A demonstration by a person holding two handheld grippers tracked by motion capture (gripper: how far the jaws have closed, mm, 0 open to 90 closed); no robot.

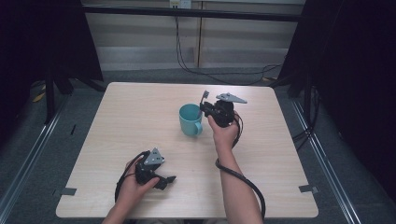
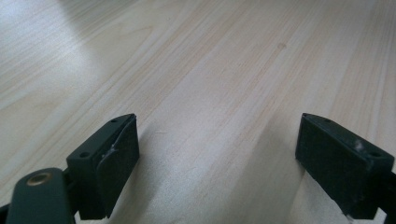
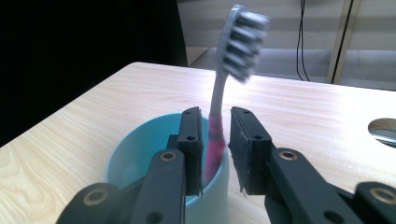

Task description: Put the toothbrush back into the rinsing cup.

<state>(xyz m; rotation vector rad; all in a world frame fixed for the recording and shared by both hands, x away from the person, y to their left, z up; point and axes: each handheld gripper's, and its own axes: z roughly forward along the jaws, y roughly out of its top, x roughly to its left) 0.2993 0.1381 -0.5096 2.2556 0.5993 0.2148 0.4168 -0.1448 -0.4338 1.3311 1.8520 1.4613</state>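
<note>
Toothbrush standing in mug, right tool at its handle; left tool idle on table.

High view: right tool (image 1: 206,108) sits at the rim of the teal mug (image 1: 190,119), near table (image 1: 140,107) centre; toothbrush (image 1: 204,97) rises from the mug's right side. Left tool (image 1: 164,181) rests near the front edge, well apart from the mug. Bare wood lies all round the mug; far and side edges well off.
Left gripper view: left tool (image 2: 217,163) jaws wide, nothing between them, bare table (image 2: 210,70) ahead.
Right gripper view: right tool (image 3: 215,149) jaws narrow, flanking the toothbrush (image 3: 219,107) handle; a slim gap shows on the right pad's side, so the grip looks loosened. Bristle head tilts right above the jaws; mug (image 3: 135,154) is directly beneath, table (image 3: 303,112) edge to the left.
</note>
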